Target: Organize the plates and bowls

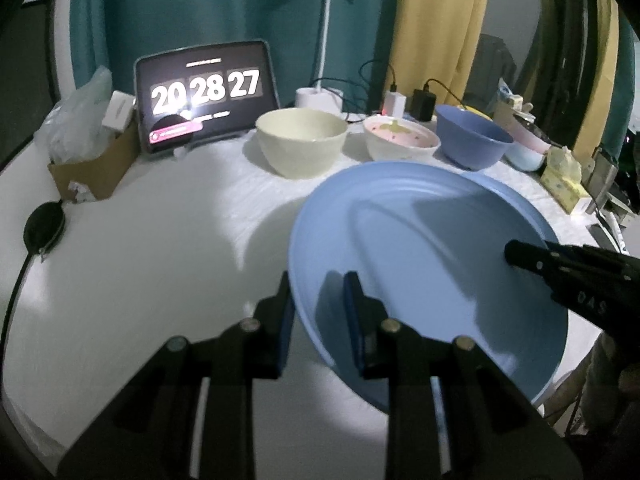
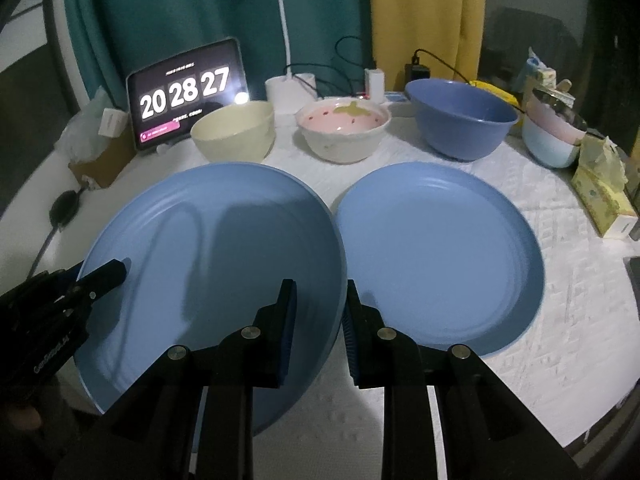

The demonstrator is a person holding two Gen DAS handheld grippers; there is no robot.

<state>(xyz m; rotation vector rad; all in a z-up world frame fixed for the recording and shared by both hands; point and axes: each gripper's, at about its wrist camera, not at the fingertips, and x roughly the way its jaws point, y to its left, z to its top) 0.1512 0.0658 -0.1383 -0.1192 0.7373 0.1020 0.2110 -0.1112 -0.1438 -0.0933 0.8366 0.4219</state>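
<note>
Round pale-blue plastic plate (image 2: 208, 264) hangs between both claws: left gripper (image 1: 320, 312) and right gripper (image 2: 320, 320) each pinch an opposite rim, jaws nearly closed. Likely light, stiff, slick; rim grips suit it.

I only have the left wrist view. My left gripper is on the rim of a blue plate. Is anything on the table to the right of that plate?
Observer: Yes. A second blue plate lies flat on the white cloth, right beside the held plate.
Operator: Is the right gripper actually gripping, or only resting on it?
Observer: The right gripper is gripping. One pad sits inside the rim and one outside, at the edge nearest the second blue plate.
Operator: Is anything lying on that second one?
Observer: No, nothing lies on it.
</note>
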